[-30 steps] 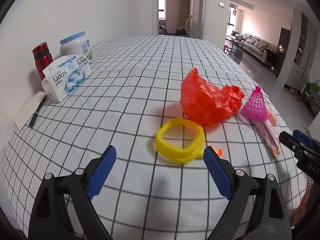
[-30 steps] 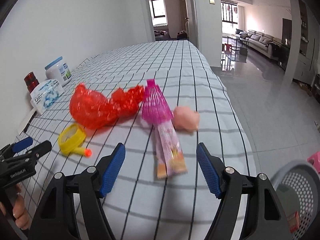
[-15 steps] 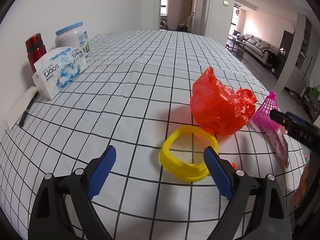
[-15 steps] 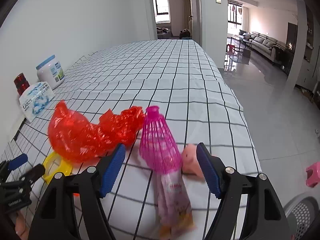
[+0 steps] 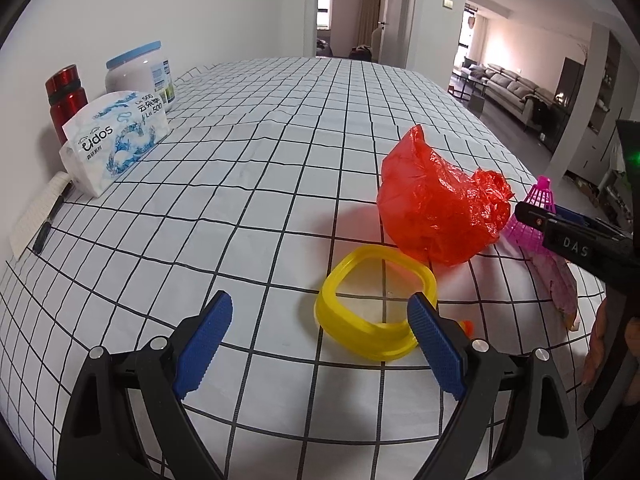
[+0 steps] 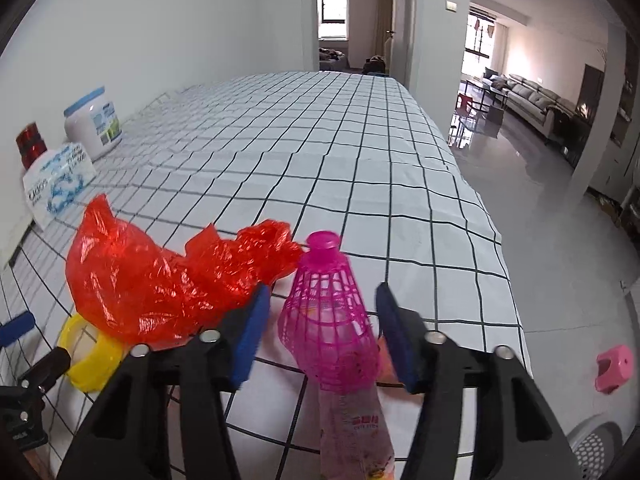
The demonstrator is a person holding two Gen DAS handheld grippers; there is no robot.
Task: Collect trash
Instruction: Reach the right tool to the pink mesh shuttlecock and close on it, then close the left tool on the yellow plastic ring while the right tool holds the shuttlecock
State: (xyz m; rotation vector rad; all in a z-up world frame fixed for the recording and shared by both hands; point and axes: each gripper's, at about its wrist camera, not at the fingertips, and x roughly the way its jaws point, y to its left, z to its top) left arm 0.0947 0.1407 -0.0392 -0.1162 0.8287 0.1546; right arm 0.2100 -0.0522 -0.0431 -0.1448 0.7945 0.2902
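Jaws of both grippers gape wide, the right gripper (image 6: 320, 326) apparently straddling the pink net cone (image 6: 328, 320) untouched.

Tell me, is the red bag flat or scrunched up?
Scrunched up. The red bag sits in a crinkly, puffy heap on the checked tablecloth, not spread flat.

My left gripper (image 5: 318, 332): black arms, blue ribbed pads; my right gripper (image 6: 322, 326) showing same. Tablecloth (image 5: 280, 152) showing white with black grid. Crumpled bag (image 5: 436, 208) glowing translucent red. Ring (image 5: 376, 304) showing yellow. Mesh cone (image 6: 330, 320) showing magenta; wrapper (image 6: 356, 432) pale pink. Tissue pack (image 5: 114, 140) showing white, blue swirls. Flask (image 5: 66, 98) shining red.
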